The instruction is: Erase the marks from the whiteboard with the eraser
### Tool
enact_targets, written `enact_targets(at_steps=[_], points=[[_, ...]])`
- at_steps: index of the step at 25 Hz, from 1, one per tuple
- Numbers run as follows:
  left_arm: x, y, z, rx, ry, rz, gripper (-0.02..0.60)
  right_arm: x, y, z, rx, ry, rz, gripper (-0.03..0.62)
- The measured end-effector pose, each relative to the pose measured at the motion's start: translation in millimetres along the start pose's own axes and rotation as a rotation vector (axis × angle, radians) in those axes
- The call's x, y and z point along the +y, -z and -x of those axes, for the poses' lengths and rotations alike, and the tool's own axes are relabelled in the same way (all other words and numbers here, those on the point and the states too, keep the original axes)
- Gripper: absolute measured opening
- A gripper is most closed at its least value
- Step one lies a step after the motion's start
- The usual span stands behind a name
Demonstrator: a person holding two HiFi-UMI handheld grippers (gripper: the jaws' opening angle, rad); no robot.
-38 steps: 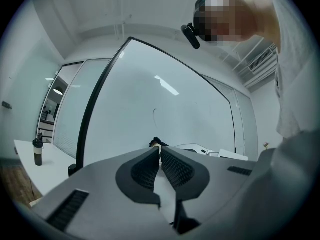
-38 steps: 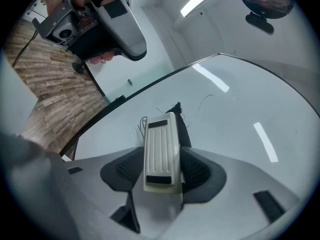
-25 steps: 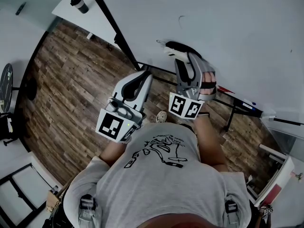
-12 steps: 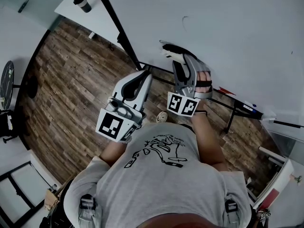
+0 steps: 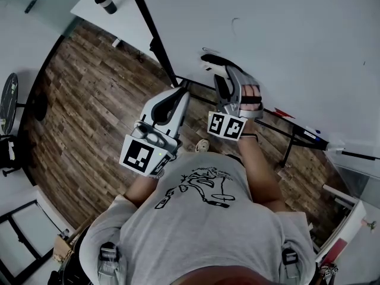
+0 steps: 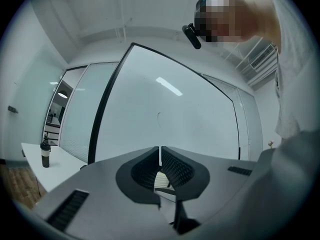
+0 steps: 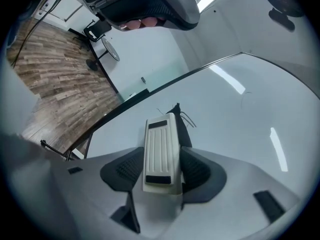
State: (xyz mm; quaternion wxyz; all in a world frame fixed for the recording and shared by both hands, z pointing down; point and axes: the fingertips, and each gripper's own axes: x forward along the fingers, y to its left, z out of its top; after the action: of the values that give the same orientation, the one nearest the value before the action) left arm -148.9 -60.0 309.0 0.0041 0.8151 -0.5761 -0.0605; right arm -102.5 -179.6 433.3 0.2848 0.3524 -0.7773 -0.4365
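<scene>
The right gripper was clamped on the cream, ribbed plastic eraser, whose black felt side was turned to the large glossy white whiteboard in its black frame. The eraser's front end lay just beside a few thin black pen strokes near the framed edge. Whether the felt was pressed flat on the board or only met it at the tip could not be told from these views. The left gripper hung back with its jaws together on nothing, pointing at the board. The main risk looked to be a tilted eraser: if only its tip or hard plastic edge met the board, the strokes would likely smear or be missed. The jaws held the eraser's rear half, so a hard push might lever it askew or out of the grip. A faint curved mark sat well apart, higher on the board, and might be overlooked. The board stood on a stand over the wooden plank floor, so heavy pressure could rock it.
</scene>
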Motion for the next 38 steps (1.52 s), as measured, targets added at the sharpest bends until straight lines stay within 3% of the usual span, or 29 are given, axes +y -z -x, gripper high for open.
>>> enact_targets(at_steps=[10,15,23,31,35,38], points=[[-1,-8,13,-0.026,-0.019,-0.002,0.032,38,2,-13,0.037,-0.095,0.068,0.239],[-2,-10,16,-0.030,-0.025,-0.002,0.032,38,-5,-3,0.037,-0.160,-0.002,0.241],[-3,-8,17,-0.029,-0.025,0.004,0.032,-34,-44,32,-0.049,-0.047,-0.083,0.239],[1,-5,12,-0.023,-0.023,0.018,0.032,-146,-74,58,-0.145,0.134,-0.190,0.239],[4,-3,9,-0.021,-0.024,0.024,0.032,-196,-77,65,-0.157,0.242,-0.222,0.239],[7,-2,7,-0.023,-0.024,0.024,0.032,-206,-72,60,-0.140,0.256,-0.236,0.239]])
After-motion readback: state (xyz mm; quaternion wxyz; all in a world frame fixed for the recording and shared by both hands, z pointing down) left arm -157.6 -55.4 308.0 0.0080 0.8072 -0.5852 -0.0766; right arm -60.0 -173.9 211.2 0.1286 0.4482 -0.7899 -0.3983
